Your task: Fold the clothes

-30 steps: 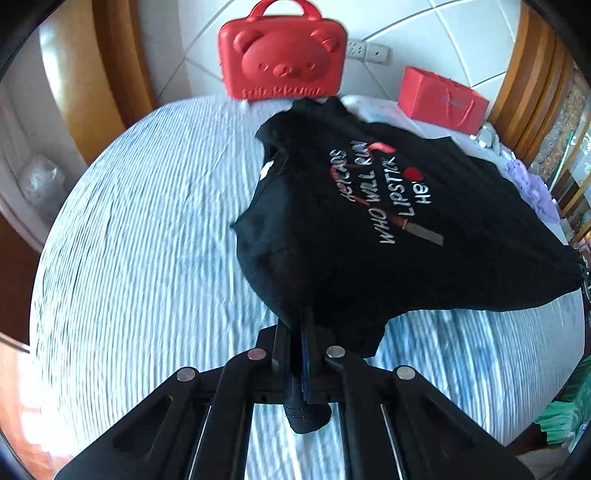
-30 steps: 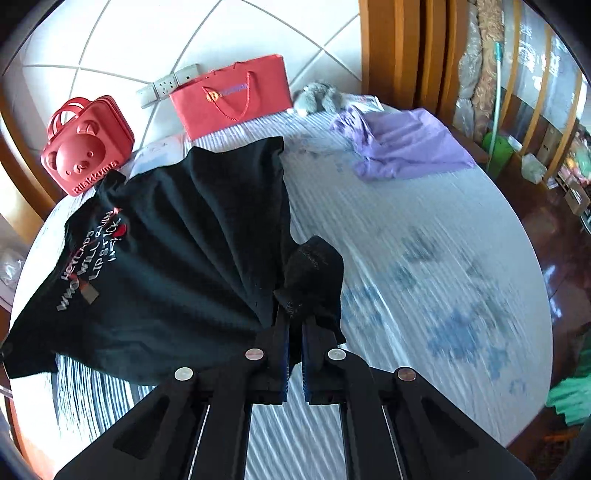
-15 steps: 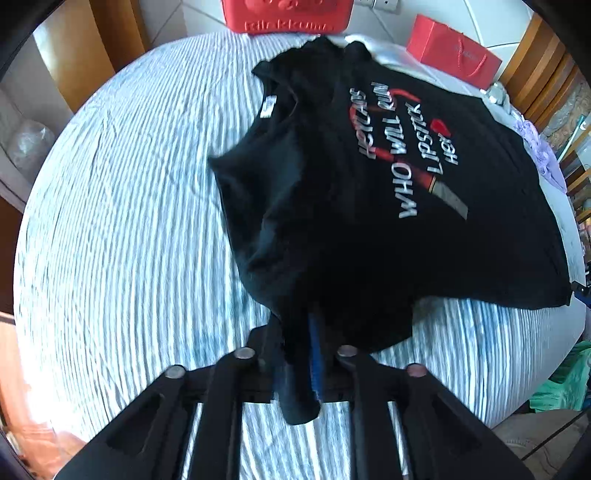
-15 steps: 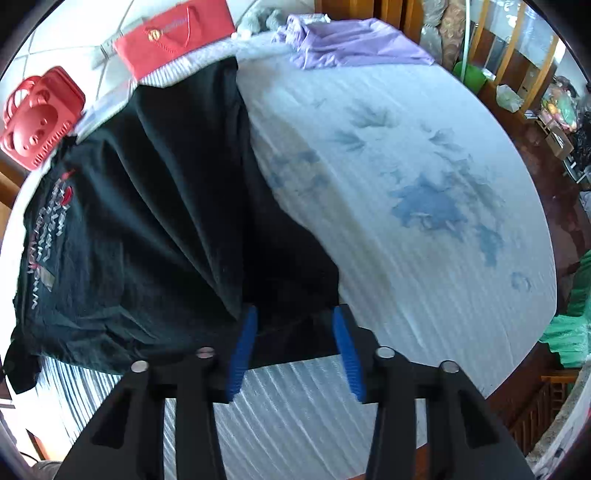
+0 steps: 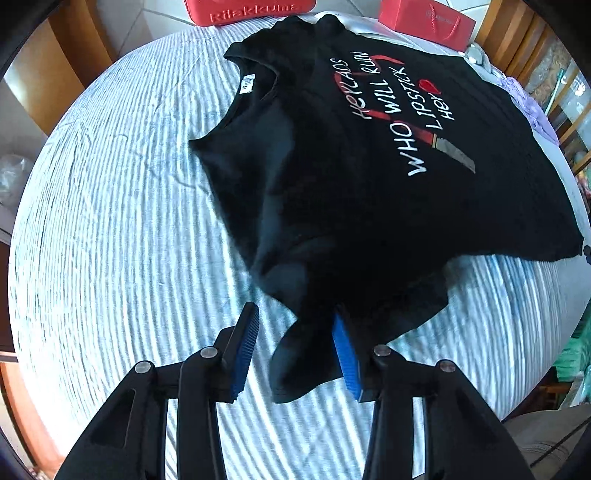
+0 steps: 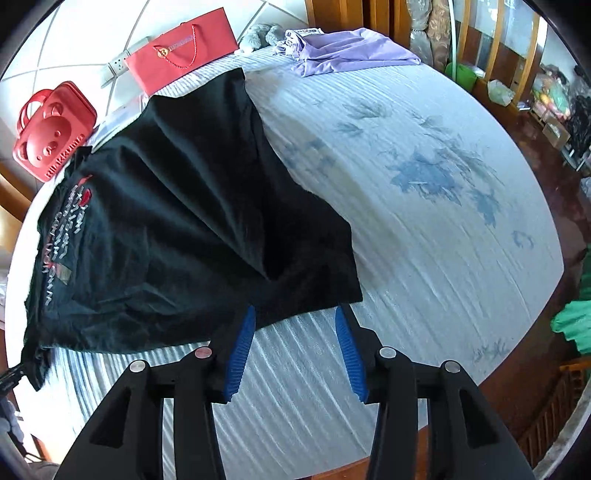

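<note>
**Black T-shirt flat on the striped bed, both grippers spread wide**

Black cotton with white and red lettering, the one T-shirt (image 5: 369, 177) lies spread print-up on the pale blue ribbed bedcover (image 5: 110, 240), filling the middle and right of the left wrist view. Its neckline, with a white label, points to the far left; a sleeve flap trails toward the near edge, lying loose between the blue pads of the left gripper (image 5: 295, 347). That gripper's jaws stand wide apart, the cloth resting against the right pad but not pinched.

From the right wrist camera the same T-shirt (image 6: 177, 229) covers the left half of the bed, its near corner reaching down between the fingers of the right gripper (image 6: 295, 332). Those jaws are wide apart too, and grip nothing; the hem crosses just above the pad tips.

To the right of the shirt the bedcover (image 6: 424, 240) shows a faded blue leaf print. At the far edge, against the tiled wall, stand two red items: one bear-face case (image 6: 51, 133) at the far left, touching the shirt's far corner, and one red paper gift bag (image 6: 184, 48) with cord handles beside it. A grey plush toy (image 6: 262, 35) sits just right of the bag, and one lilac garment (image 6: 351, 51) lies crumpled at the far right, well apart from the black shirt. Wooden furniture borders the bed on the right.
</note>
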